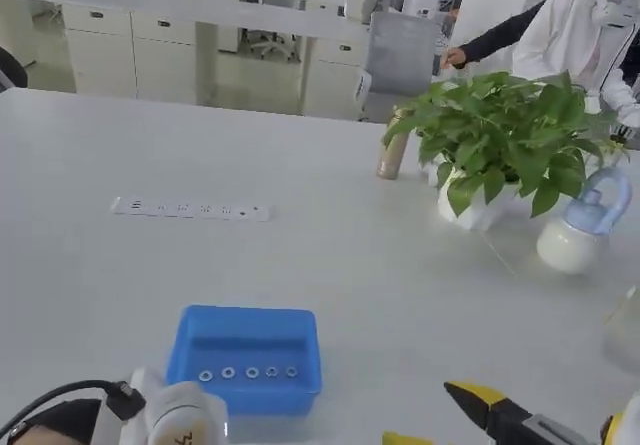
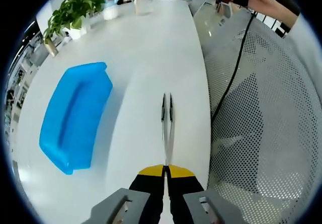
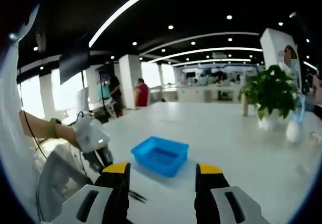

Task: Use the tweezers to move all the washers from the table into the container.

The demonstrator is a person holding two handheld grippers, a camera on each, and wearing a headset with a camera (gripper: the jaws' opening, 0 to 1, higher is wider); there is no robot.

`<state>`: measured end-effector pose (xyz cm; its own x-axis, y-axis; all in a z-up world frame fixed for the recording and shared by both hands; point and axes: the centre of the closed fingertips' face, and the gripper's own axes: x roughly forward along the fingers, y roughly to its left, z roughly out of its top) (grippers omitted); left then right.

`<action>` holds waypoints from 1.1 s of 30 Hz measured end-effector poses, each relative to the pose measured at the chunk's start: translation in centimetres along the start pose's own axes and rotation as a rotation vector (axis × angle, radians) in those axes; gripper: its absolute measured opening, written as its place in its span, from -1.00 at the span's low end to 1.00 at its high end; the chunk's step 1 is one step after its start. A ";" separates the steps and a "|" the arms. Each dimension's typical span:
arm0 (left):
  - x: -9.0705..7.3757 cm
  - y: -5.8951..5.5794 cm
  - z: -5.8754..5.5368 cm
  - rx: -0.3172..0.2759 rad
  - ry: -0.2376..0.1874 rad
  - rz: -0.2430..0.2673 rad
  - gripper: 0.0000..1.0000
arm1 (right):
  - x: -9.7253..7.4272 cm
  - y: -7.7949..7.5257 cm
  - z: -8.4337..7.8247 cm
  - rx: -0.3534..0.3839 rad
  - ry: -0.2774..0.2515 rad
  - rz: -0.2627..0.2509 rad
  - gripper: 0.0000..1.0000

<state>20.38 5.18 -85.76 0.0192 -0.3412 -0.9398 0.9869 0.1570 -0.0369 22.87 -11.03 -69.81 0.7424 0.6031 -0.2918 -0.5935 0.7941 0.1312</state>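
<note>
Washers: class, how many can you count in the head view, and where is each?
5 washers, all inside the blue container, lying in one row along its near wall, side by side. More could be hidden behind that wall.

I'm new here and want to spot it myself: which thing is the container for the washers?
Look at the wide white table. Toward its near edge, well left of the leafy potted plant, sits the container, a shallow rectangular tray. Unlike the white power strip behind it, it is bright blue and holds a row of five small washers.
</note>
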 end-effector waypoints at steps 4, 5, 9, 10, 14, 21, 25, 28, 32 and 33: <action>0.3 -0.4 -0.1 -0.019 0.049 -0.007 -1.00 | -0.1 0.6 0.3 0.004 -0.017 0.053 0.01; 0.3 -0.3 0.0 -0.018 0.058 -0.002 -1.00 | -0.2 0.6 0.5 -0.006 -0.026 0.061 0.00; 0.2 -0.2 -0.2 -0.022 0.097 0.009 -1.00 | -0.6 1.3 1.8 -0.068 -0.088 0.112 -0.19; 0.2 -0.2 -0.2 -0.025 0.102 0.011 -1.00 | -0.8 1.5 2.1 -0.073 -0.102 0.123 -0.21; 0.3 -0.3 -0.4 -0.008 0.124 0.023 -1.00 | -1.2 1.8 2.7 -0.068 -0.130 0.162 -0.15; 0.4 -0.3 -0.7 -0.018 0.143 0.041 -1.00 | -2.0 2.3 3.6 -0.138 -0.177 0.185 -0.26; 0.3 -0.4 -0.6 -0.075 0.086 0.054 -0.96 | -1.8 2.2 3.4 -0.151 -0.167 0.188 -0.22; -0.4 -0.6 0.0 -0.154 0.007 0.076 -0.81 | -1.5 2.1 3.3 -0.156 -0.158 0.190 -0.16; -3.2 -0.2 1.1 -0.247 -0.114 0.141 -0.73 | -0.8 1.6 2.8 -0.167 -0.130 0.180 -0.10; -4.3 0.0 1.7 -0.279 -0.174 0.171 -0.66 | -0.6 1.4 2.7 -0.163 -0.127 0.174 -0.09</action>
<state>20.62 5.09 -81.16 0.2305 -0.4368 -0.8695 0.8858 0.4641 0.0017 22.40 -10.06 -66.91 0.6517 0.7424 -0.1555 -0.7502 0.6611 0.0119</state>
